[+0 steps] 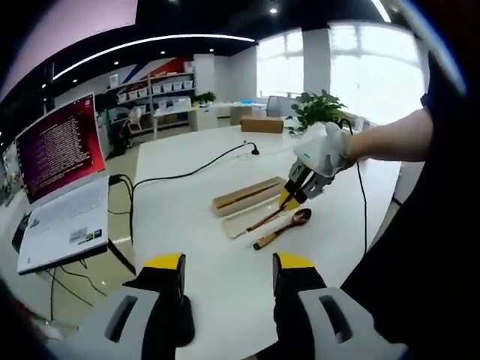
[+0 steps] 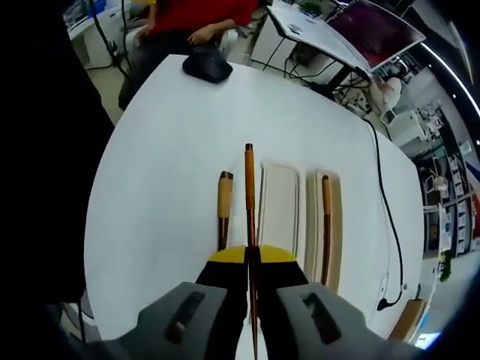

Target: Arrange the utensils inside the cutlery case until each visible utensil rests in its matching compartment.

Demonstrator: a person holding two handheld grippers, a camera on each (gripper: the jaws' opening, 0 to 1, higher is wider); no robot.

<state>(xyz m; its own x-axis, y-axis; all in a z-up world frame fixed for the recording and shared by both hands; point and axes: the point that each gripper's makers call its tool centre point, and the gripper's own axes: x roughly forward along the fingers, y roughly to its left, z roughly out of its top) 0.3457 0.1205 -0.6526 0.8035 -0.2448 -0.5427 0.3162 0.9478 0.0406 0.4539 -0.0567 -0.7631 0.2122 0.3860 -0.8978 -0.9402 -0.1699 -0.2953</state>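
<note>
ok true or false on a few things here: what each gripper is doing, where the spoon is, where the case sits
1. The right gripper is shut on a thin wooden stick. True.
2. The left gripper holds the spoon. False: its jaws are open and hold nothing; the spoon lies on the table.
3. The case sits on the laptop. False: it lies on the table.
4. A black cable runs across the table. True.

Right hand-held gripper (image 1: 294,196) apparently pinching utensil (image 1: 268,218) beside spoon (image 1: 281,229).
</note>
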